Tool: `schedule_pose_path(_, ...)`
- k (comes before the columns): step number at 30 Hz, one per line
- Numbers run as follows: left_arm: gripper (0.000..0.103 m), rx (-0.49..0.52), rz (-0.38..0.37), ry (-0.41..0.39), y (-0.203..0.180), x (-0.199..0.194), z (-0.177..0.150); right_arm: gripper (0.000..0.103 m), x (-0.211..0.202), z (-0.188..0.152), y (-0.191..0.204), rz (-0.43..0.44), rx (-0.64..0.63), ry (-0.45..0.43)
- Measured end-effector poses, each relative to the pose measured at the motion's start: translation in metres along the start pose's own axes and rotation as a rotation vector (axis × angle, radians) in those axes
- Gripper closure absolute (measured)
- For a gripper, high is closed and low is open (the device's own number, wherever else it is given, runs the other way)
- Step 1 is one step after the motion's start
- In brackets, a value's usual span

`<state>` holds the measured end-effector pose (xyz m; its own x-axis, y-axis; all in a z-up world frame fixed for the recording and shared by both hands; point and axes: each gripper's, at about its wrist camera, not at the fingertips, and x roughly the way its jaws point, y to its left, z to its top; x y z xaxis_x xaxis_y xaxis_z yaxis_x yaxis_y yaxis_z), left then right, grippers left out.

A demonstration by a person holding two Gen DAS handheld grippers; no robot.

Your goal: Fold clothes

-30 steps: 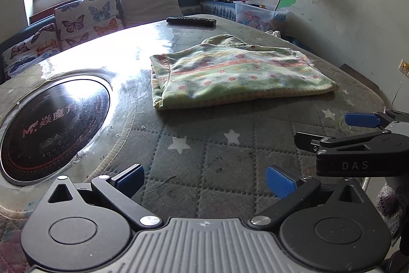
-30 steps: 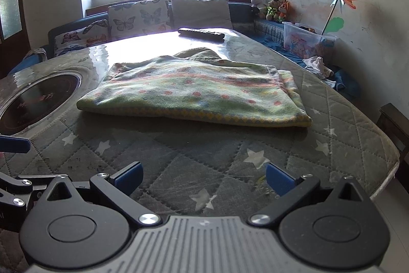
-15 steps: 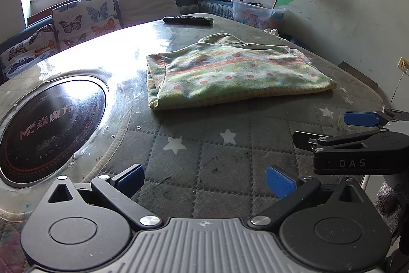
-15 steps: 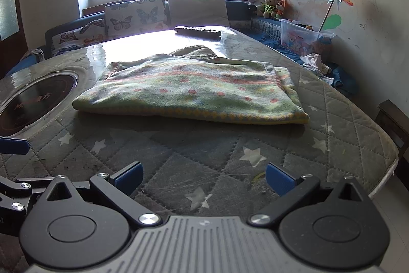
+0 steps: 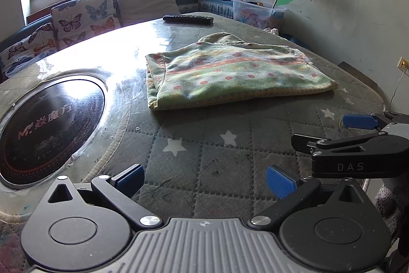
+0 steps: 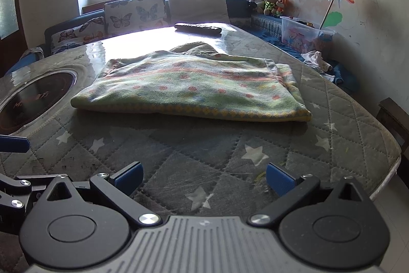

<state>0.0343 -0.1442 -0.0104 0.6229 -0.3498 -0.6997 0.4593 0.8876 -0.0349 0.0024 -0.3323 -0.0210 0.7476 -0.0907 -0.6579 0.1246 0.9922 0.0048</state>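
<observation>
- The folded garment lay mid-tabletop, with a remote near the far edge and a round black cooktop inset toward the left edge.
- The left claw and the right claw hung spread apart and empty over the near edge, well short of the garment.
- "DAS" showed on the right claw's body.

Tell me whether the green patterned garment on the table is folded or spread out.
Folded. The green patterned garment lies as a compact rectangle on the quilted table cover, with doubled layers showing along its right edge. Neither gripper touches it.
</observation>
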Motion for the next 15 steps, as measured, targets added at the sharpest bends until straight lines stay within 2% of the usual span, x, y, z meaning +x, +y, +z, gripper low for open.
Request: schedule_pose_path(15, 0.0, 0.01, -0.002, -0.009, -0.0011, 0.0032, 0.0103, 0.0, 0.0022, 0.0043, 0.0009, 0.007, 0.001, 0.0)
